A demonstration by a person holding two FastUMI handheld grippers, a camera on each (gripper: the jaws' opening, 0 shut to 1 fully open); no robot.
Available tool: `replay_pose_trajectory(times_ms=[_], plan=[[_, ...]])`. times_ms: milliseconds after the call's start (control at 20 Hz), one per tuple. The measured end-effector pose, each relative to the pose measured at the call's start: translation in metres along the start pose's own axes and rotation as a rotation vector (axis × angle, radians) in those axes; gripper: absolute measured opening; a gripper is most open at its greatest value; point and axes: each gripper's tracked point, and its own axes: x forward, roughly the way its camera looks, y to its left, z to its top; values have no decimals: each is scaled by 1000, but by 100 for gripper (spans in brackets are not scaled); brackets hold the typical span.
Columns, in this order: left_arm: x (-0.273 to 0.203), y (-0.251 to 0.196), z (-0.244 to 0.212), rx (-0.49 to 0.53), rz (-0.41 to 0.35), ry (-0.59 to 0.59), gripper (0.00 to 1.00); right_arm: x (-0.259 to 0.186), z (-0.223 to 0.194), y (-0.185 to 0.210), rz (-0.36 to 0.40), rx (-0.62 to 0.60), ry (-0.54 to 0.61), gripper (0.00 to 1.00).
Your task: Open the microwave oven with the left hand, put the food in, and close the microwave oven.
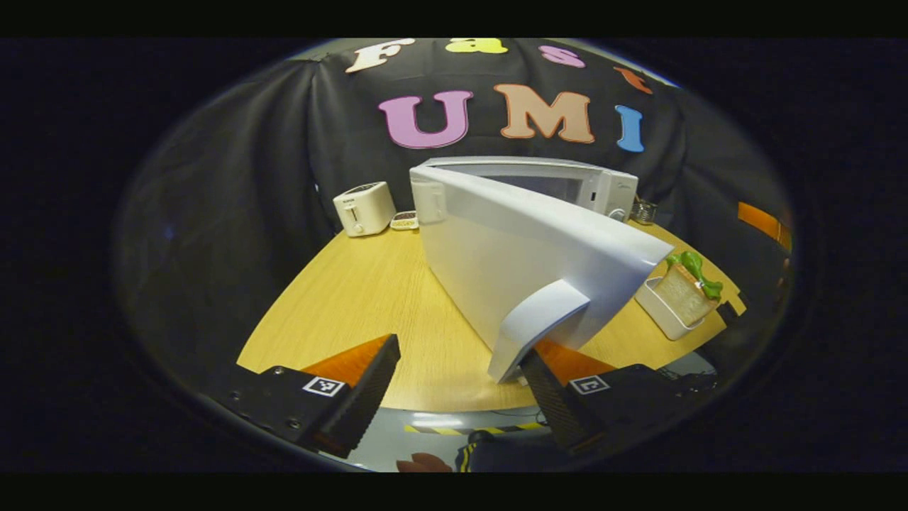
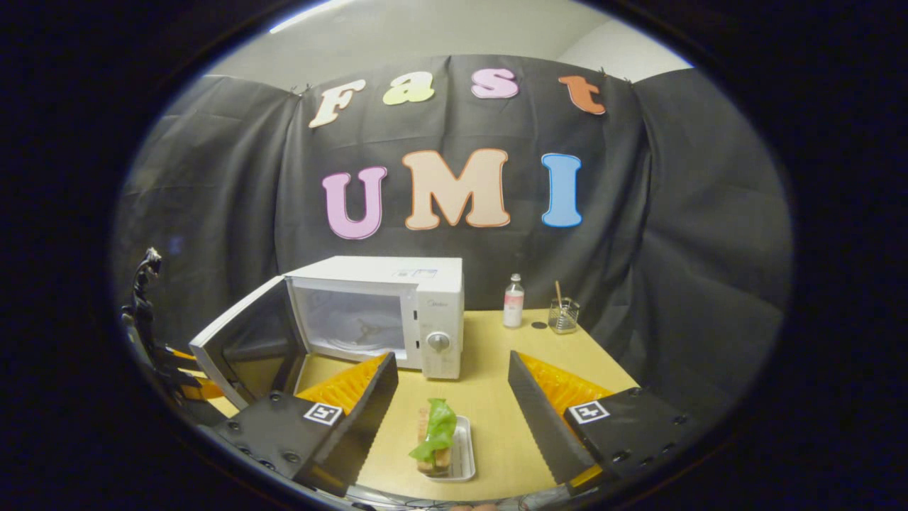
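Note:
The white microwave (image 2: 433,312) stands at the back of the wooden table (image 2: 496,397). Its door (image 1: 525,248) hangs wide open, and the cavity (image 2: 351,319) with its turntable shows. In the left gripper view the door's handle (image 1: 539,319) sits just inside my left gripper (image 1: 461,348), against the right-hand finger (image 1: 557,401). That gripper is open and not clamped on the handle. The food, a sandwich with a green leaf (image 2: 436,433), rests in a small white tray (image 2: 462,454) in front of the microwave. My right gripper (image 2: 452,362) hovers open above and behind it.
A white toaster (image 1: 364,208) and a small dish (image 1: 405,221) sit left of the microwave. A bottle (image 2: 513,301) and a glass with a stick (image 2: 564,316) stand at its right. The table's near edge (image 1: 454,408) lies below my left gripper, over striped floor tape (image 1: 461,429).

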Motion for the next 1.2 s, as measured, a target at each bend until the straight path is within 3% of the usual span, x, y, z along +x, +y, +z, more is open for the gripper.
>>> replay_pose_trajectory(times_ms=[450,600,1000,1100,1200], plan=[[-45,7,20,-37,44,-57,100,8,-66,11,22,-20,146,97],[-56,15,29,0,63,-80,99,13,-90,12,31,-47,192,97],[-79,17,52,6,55,-138,99,16,-150,5,28,-88,311,100],[-81,19,54,32,57,-137,99,18,-157,4,23,-94,326,89],[-84,27,62,50,72,-151,99,20,-165,9,35,-98,344,87]])
